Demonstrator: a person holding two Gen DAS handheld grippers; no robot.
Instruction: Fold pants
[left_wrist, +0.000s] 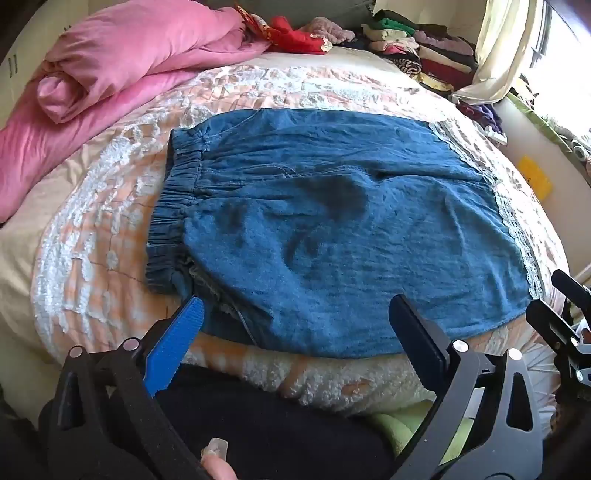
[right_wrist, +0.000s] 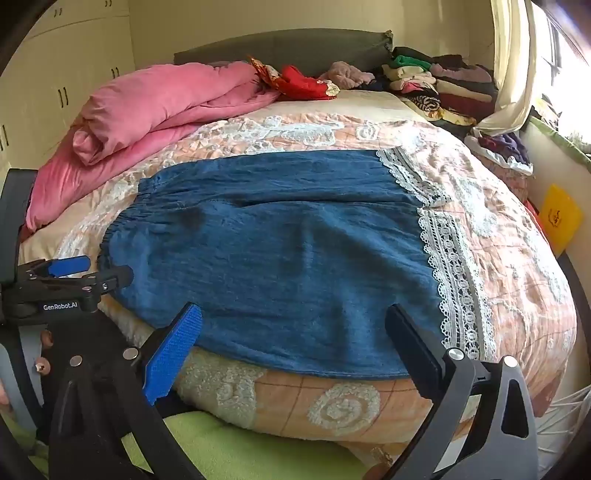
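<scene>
Pants (left_wrist: 332, 229), blue, lie spread flat across the middle of both frames on a quilted bedspread (left_wrist: 92, 229) with a peach and white pattern. Gathered elastic waistband (left_wrist: 173, 206) sits at centre left of the left wrist view; white lace trim (right_wrist: 450, 266) along the leg ends runs down the right of centre in the right wrist view. Fabric is folded lengthwise, one leg over the other, with light creases and a few darker patches near the middle.

Left gripper (left_wrist: 295, 317) at the bottom of its own frame: jaws spread wide, nothing between them, tips hovering at the near edge of the pants. Its blue finger (left_wrist: 177, 347) sits at lower left, just by the waistband corner; whether it touches the cloth I cannot tell. Right gripper (right_wrist: 295, 325) at the bottom of its own frame: jaws likewise wide apart and holding nothing, tips over the near hem.

Pink blanket (left_wrist: 110, 74) bunched at upper left. Red cloth (left_wrist: 295, 37) at top centre. Stacks of folded clothes (left_wrist: 424, 51) at upper right, beside a cream curtain (left_wrist: 506, 44). Cupboard doors (right_wrist: 66, 74) at upper left of the right wrist view.
</scene>
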